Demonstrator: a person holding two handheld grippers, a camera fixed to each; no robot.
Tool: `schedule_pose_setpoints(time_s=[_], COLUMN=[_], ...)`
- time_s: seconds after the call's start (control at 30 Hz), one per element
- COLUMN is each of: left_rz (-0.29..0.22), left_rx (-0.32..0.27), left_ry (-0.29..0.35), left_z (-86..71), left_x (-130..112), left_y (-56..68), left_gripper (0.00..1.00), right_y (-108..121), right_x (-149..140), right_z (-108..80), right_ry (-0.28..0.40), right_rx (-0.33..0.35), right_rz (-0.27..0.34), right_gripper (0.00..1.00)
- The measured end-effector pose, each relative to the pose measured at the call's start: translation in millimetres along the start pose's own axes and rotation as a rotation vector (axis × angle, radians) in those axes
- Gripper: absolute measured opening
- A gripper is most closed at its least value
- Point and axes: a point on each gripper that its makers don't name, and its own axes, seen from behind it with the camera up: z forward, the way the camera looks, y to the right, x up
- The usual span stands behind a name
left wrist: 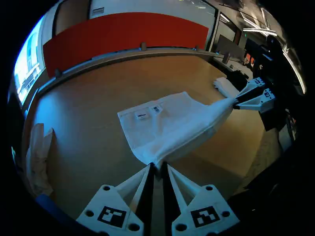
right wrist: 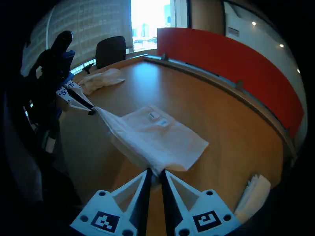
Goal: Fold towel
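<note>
A white towel (left wrist: 173, 122) lies partly folded on the wooden table (left wrist: 98, 118), with two small labels facing up. My left gripper (left wrist: 157, 170) is shut on its near corner. Farther right in the left gripper view, my right gripper (left wrist: 236, 103) pinches the other corner, and the edge between the two is lifted off the table. In the right gripper view the same towel (right wrist: 157, 137) spreads ahead of my right gripper (right wrist: 154, 172), which is shut on a corner. My left gripper (right wrist: 91, 110) holds the far corner at the left, with a person's dark sleeve behind it.
A crumpled white cloth (right wrist: 100, 80) lies at the table's far left end near a black chair (right wrist: 110, 51). Folded white towels (right wrist: 254, 194) sit at the lower right edge. A red divider (right wrist: 236, 67) runs along the table's back.
</note>
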Motion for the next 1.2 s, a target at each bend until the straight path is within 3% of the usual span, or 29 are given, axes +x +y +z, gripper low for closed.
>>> schedule_pose_setpoints(time_s=[0.6,0.93,1.2], left_rz=[-0.007,-0.016,-0.019], left_rx=[-0.019,-0.017,-0.011], left_ry=[-0.009,-0.006,0.004], left_z=[-10.7,-5.8,7.2], left_x=[0.4,2.1,11.5], left_y=[7.2,5.3,-3.1], left_gripper=[0.14,0.14,0.14], right_y=[-6.2,-4.2,5.6], right_x=[-3.3,-2.3,2.3], right_z=[-10.4,-6.0,4.8], right_ry=[-0.011,-0.019,-0.024], right_rx=[0.010,0.008,0.002], right_rz=[0.006,0.000,-0.007], right_gripper=[0.18,0.18,0.18])
